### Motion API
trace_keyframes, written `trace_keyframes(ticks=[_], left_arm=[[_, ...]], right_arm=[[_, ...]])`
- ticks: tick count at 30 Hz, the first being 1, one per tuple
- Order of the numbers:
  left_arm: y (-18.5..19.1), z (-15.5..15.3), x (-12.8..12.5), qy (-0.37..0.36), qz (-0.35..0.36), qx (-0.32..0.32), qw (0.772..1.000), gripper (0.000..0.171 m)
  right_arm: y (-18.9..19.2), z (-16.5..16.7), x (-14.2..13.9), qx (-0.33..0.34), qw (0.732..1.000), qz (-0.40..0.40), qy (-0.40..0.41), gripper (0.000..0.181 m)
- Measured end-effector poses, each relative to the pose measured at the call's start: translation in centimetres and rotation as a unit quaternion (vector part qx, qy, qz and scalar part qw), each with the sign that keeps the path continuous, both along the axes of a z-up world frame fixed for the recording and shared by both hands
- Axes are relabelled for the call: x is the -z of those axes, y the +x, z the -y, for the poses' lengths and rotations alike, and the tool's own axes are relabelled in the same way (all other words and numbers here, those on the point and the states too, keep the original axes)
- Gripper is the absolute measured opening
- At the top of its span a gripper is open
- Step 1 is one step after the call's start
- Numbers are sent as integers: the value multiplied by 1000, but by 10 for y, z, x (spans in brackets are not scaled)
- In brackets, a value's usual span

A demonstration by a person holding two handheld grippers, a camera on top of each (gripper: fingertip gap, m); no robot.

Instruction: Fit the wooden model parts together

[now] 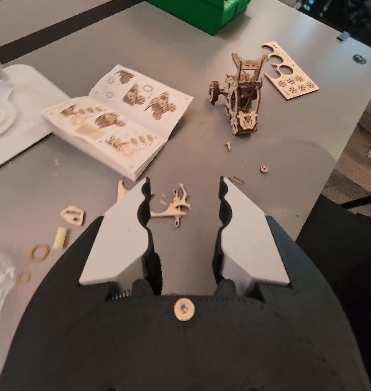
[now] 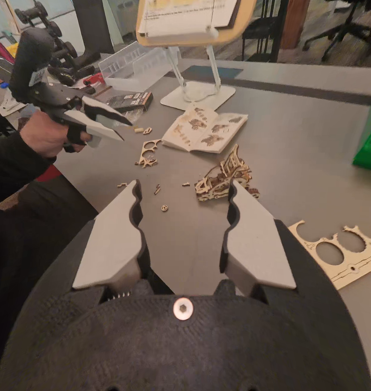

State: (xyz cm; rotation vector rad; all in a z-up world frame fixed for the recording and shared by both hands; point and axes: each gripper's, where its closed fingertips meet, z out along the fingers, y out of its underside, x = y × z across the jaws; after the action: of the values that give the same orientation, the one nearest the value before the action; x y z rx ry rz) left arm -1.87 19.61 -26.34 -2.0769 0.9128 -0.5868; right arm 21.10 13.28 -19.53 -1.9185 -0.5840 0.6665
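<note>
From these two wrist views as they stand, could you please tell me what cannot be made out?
- Wooden model, right wrist view: its right end is hidden behind the right gripper finger.
- Punched sheet, right wrist view: cut off by the right edge.
- Green bin, left wrist view: cut off by the top edge.
- Small loose parts, left wrist view: too small and blurred to identify between the open left gripper fingers.

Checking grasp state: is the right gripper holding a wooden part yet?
No. The right gripper is open, with only bare table between its fingers.
</note>
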Motion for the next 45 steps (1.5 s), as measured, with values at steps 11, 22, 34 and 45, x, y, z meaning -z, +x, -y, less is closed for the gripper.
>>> trace_keyframes(ticks=[11, 22, 34, 45], left_arm=[[-65, -2, 36, -38, 56, -69, 995, 63], [11, -106, 39, -7, -9, 14, 1000, 59], [22, -124, 90, -31, -140, 122, 982, 14], [-13, -97, 89, -66, -115, 131, 982, 13]], right_arm=[[-76, 14, 20, -62, 991, 111, -33, 83], [-126, 5, 66, -127, 979, 130, -93, 82], [-166, -40, 89, -121, 973, 185, -66, 100], [-184, -135, 108, -71, 975, 195, -78, 89]])
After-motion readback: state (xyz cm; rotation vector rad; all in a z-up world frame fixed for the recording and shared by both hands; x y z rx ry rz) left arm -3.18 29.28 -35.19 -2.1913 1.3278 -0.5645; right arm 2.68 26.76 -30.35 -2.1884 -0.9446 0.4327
